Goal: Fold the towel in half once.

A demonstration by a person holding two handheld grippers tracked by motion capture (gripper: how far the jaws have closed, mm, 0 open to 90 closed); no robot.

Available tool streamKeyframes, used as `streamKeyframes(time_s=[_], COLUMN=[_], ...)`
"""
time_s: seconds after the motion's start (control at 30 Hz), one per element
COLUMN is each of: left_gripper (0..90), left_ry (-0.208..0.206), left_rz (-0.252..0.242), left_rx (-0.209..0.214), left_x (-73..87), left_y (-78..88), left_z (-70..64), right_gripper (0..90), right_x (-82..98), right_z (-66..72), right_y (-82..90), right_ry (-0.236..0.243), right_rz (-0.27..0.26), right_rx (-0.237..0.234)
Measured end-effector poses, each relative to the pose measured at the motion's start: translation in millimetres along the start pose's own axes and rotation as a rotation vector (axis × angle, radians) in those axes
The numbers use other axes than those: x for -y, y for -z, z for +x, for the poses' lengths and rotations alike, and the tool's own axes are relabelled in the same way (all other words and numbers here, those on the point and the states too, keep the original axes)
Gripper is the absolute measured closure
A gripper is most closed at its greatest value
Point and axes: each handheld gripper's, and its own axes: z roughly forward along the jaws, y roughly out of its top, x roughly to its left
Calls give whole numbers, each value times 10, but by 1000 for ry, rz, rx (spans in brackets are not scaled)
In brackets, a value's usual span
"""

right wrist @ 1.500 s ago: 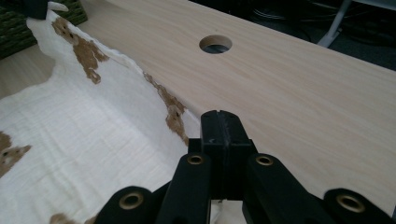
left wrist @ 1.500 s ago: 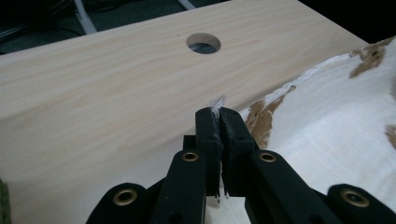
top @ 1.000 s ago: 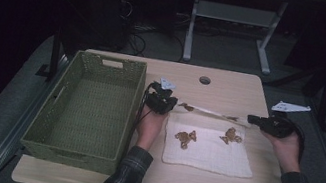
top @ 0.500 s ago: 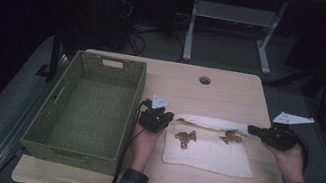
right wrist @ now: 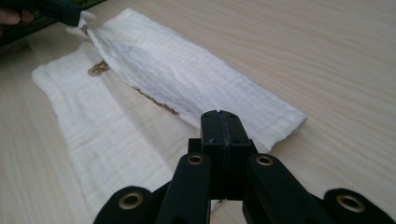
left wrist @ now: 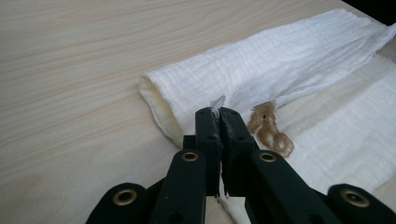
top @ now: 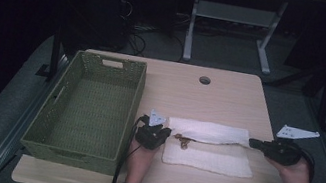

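Note:
A white cloth [top: 210, 159] lies on the wooden table [top: 231, 93], its far half folded over toward the person as a raised flap [top: 209, 132]. My left gripper [top: 168, 133] is shut on the flap's left corner; a wisp of cloth sticks out past its tips [left wrist: 219, 114]. At the flap's right corner my right gripper [top: 251, 143] is shut as well, with the cloth [right wrist: 187, 79] stretched away from its tips [right wrist: 220, 116]. A brown motif [left wrist: 268, 128] on the lower layer peeks out under the flap near the left gripper [right wrist: 70, 16].
A green woven basket [top: 134, 102] stands empty at the table's left, close beside the left hand. A round cable hole [top: 204, 80] sits at the table's far middle. Bare tabletop lies beyond the cloth and along the front edge. Dark floor, cables and a stand lie behind.
Both grippers have drawn the cloth's far edge toward the person, folding it over. The two brown motifs, plain a second ago, are now mostly covered. The left gripper has also sunk.

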Motion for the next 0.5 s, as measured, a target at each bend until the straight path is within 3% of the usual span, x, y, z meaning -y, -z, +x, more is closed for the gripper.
streamKeyframes(time_s=[0.23,0.5], left_gripper=[867,867], left_ry=[2,-26], left_rz=[0,-4], left_rx=[-4,29], left_x=[-6,30], left_y=[146,280], left_z=[-113,-243], right_gripper=[897,897], right_x=[105,262], right_z=[101,182], right_y=[82,207], right_ry=[15,10], right_rz=[20,28], right_rx=[-2,-18])
